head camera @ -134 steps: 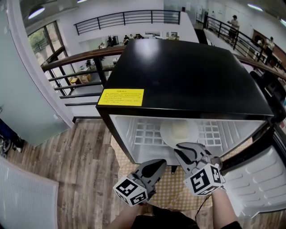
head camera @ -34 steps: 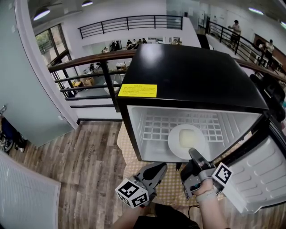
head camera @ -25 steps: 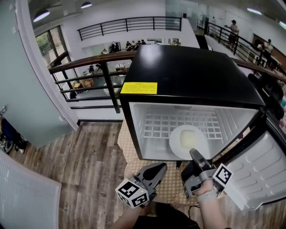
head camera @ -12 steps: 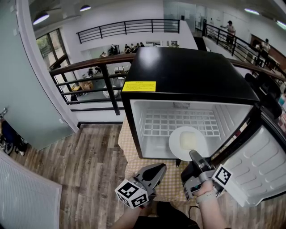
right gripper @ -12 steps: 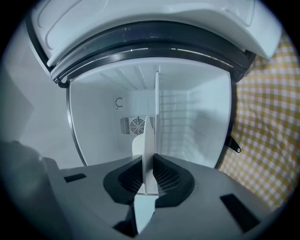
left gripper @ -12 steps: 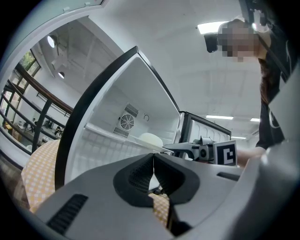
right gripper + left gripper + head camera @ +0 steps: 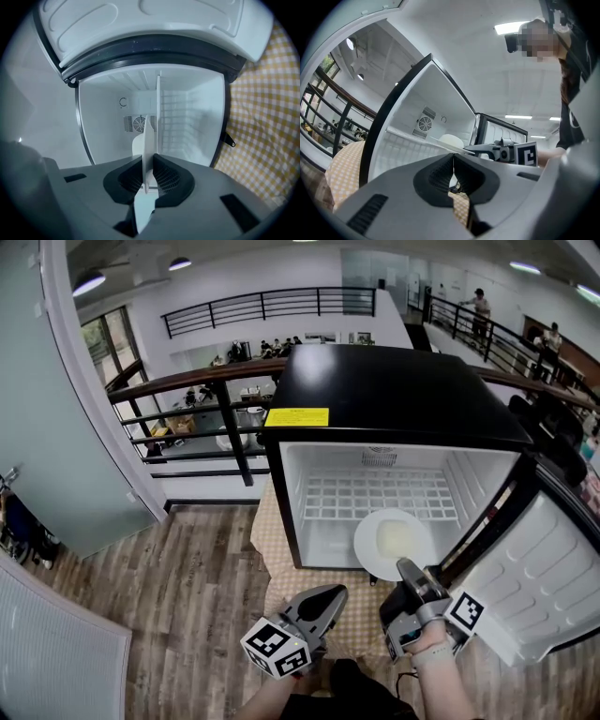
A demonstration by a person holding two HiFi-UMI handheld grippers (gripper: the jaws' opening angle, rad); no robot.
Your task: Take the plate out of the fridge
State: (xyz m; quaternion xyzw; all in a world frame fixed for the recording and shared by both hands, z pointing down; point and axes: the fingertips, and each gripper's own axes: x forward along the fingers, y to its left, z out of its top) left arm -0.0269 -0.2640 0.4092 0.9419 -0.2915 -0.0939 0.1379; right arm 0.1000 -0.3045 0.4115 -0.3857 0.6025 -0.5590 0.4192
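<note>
Since the round white ceramic plate (image 7: 394, 542) at the black mini fridge's (image 7: 394, 390) front edge looked stiff, slick and breakable, the right tool (image 7: 407, 570) was clamped on its near rim; left tool (image 7: 333, 593) closed, empty.

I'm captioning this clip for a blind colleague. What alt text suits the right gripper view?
The right gripper clamps a white plate edge-on in its jaws, facing into the open fridge. Its wire shelf and rear fan vent show behind; the fridge door fills the top, a yellow checked cloth the right.
</note>
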